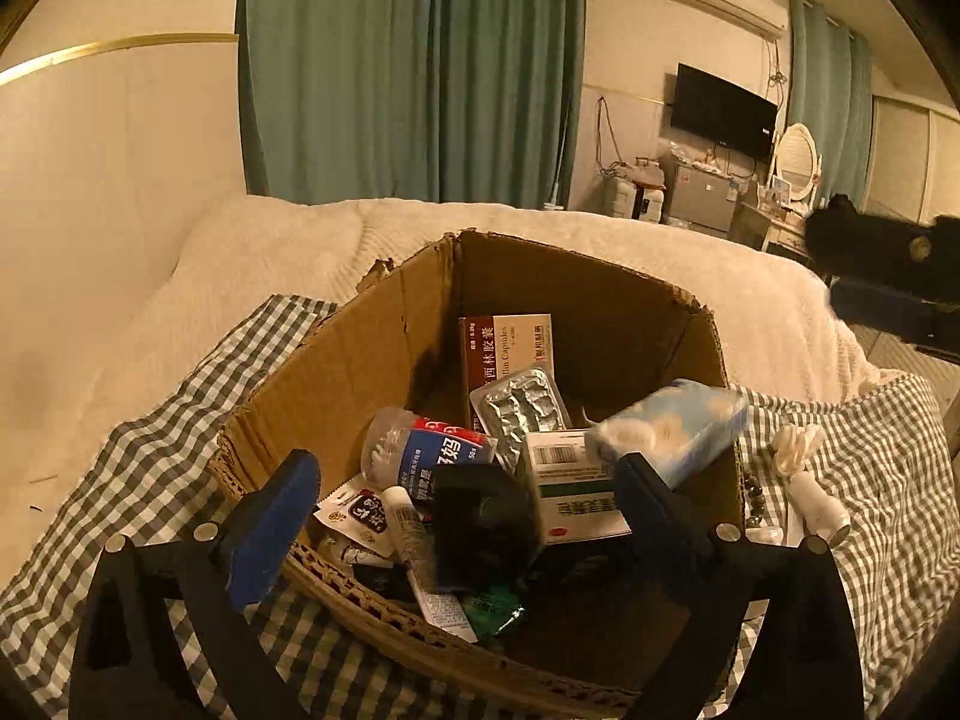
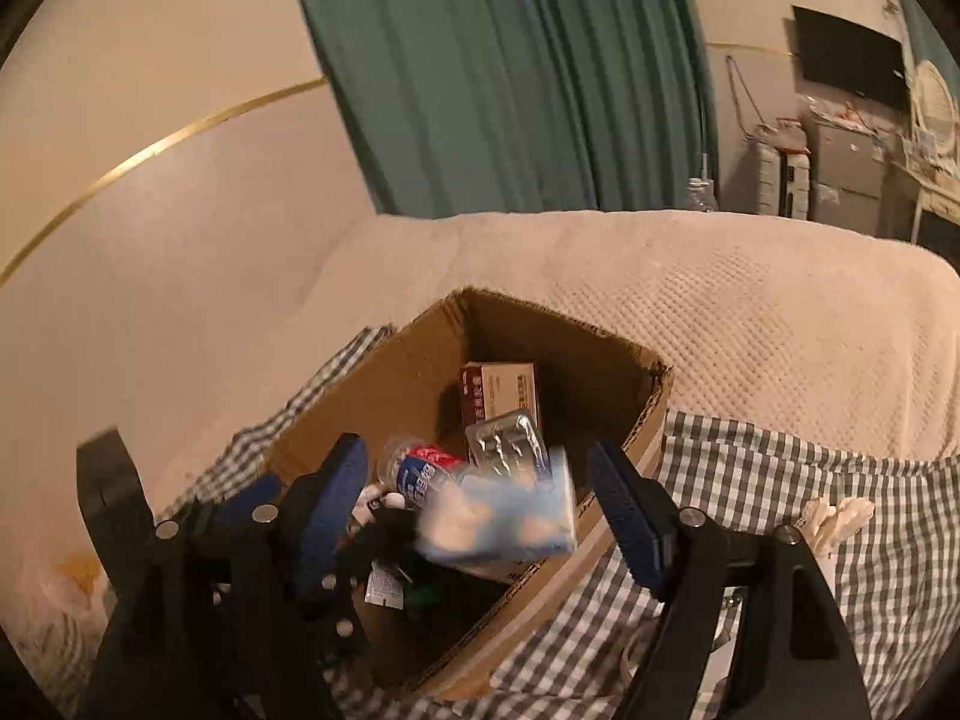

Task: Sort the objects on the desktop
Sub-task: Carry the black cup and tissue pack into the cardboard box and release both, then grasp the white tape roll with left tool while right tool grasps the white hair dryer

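While both grippers gape empty, the blue tissue pack (image 2: pixel 498 516) hangs blurred above the cardboard box (image 2: pixel 636 420)

Home bedroom: bed (image 1: pixel 540 228), curtains (image 1: pixel 414 72), wall television (image 1: pixel 723 111).

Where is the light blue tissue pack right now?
The light blue tissue pack is blurred, above the cardboard box's right side, between the open right gripper's fingers without visible contact; below it lies a white-green medicine box.
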`<action>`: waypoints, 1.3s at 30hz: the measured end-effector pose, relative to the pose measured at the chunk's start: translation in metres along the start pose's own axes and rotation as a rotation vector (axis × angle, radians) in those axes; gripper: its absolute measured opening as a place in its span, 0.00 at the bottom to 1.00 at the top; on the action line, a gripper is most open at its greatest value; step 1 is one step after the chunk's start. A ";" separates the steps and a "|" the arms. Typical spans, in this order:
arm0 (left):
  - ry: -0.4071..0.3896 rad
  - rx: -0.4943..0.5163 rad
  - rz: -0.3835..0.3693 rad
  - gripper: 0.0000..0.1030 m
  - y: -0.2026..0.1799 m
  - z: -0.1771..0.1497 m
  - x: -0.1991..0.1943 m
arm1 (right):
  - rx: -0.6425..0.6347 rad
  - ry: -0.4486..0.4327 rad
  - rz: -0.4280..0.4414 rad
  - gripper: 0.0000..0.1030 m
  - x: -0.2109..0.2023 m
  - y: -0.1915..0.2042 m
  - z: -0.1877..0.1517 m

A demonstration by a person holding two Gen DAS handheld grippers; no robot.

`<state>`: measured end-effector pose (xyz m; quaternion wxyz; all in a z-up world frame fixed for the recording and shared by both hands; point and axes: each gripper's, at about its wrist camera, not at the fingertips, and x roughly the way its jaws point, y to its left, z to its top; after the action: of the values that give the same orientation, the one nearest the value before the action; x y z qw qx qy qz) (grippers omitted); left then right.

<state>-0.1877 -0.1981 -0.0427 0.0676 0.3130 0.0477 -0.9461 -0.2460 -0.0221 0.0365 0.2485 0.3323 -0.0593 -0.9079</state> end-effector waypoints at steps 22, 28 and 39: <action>0.081 0.191 -0.329 1.00 -0.164 -0.044 -0.045 | 0.062 0.022 -0.404 0.76 -0.162 -0.139 -0.137; 0.235 0.241 -0.261 1.00 -0.189 -0.083 0.011 | 0.123 0.031 -0.356 0.76 -0.144 -0.171 -0.147; 0.469 0.125 -0.273 1.00 -0.194 -0.108 0.096 | 0.178 0.130 -0.324 0.74 -0.035 -0.207 -0.141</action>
<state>-0.2318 -0.0015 -0.1772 -0.0926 0.5177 0.0453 -0.8493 -0.2196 0.1833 -0.1092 0.0721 0.4163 -0.0691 -0.9037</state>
